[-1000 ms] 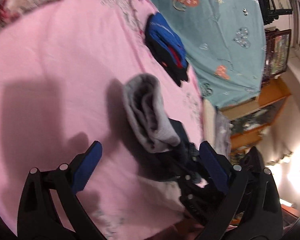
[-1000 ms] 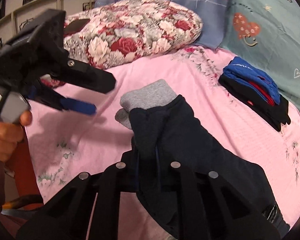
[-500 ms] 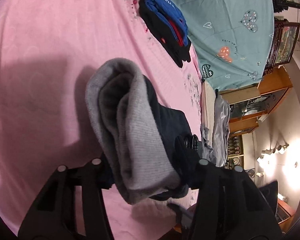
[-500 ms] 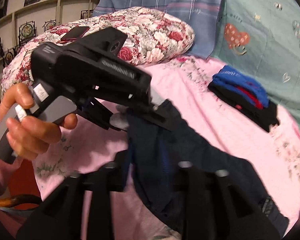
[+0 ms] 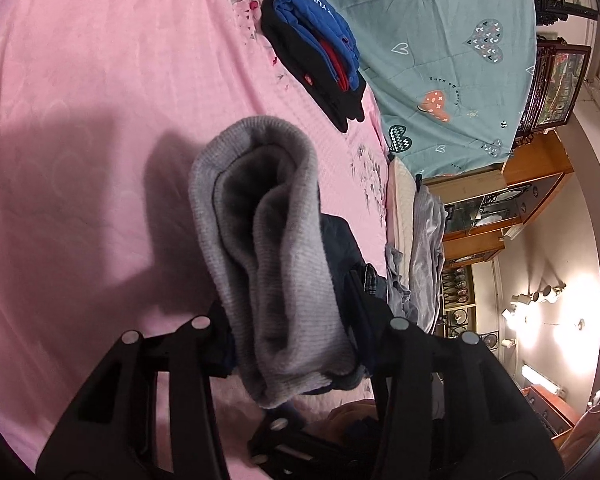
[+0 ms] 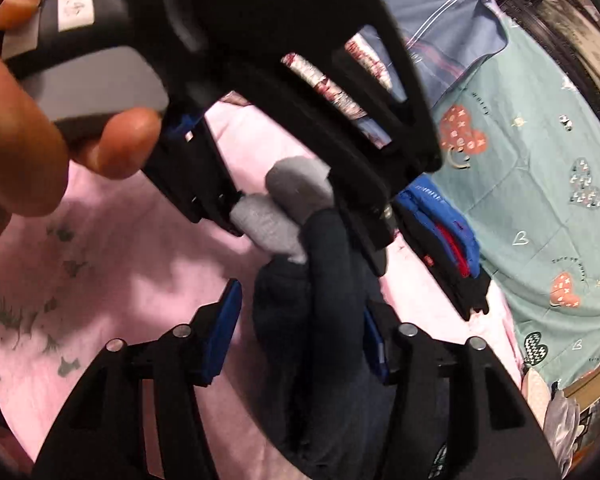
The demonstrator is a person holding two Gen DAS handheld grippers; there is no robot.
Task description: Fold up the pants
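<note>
The pants (image 5: pixel 268 248) are dark navy with a grey ribbed waistband, bunched and held up above the pink bed sheet (image 5: pixel 80 128). My left gripper (image 5: pixel 288 320) is shut on the grey waistband, which fills the space between its jaws. In the right wrist view my right gripper (image 6: pixel 300 332) has its blue pads (image 6: pixel 222 336) apart around the dark cloth (image 6: pixel 320 320), the left pad clear of it. The left gripper (image 6: pixel 300 216) sits just in front, clamped on the grey band (image 6: pixel 276 216). A hand (image 6: pixel 28 160) holds that tool.
A folded stack of blue, red and black clothes (image 5: pixel 320 60) lies further along the bed, also in the right wrist view (image 6: pixel 444 248). A teal heart-print sheet (image 5: pixel 440 48) lies beyond it. A floral pillow (image 6: pixel 340 80) is behind. Grey cloth (image 5: pixel 420 248) hangs at the bed edge.
My left gripper closed on the grey waistband and lifted it. My right gripper, earlier shut on the dark cloth, has opened its jaws. The left tool moved close in front of the right camera.
</note>
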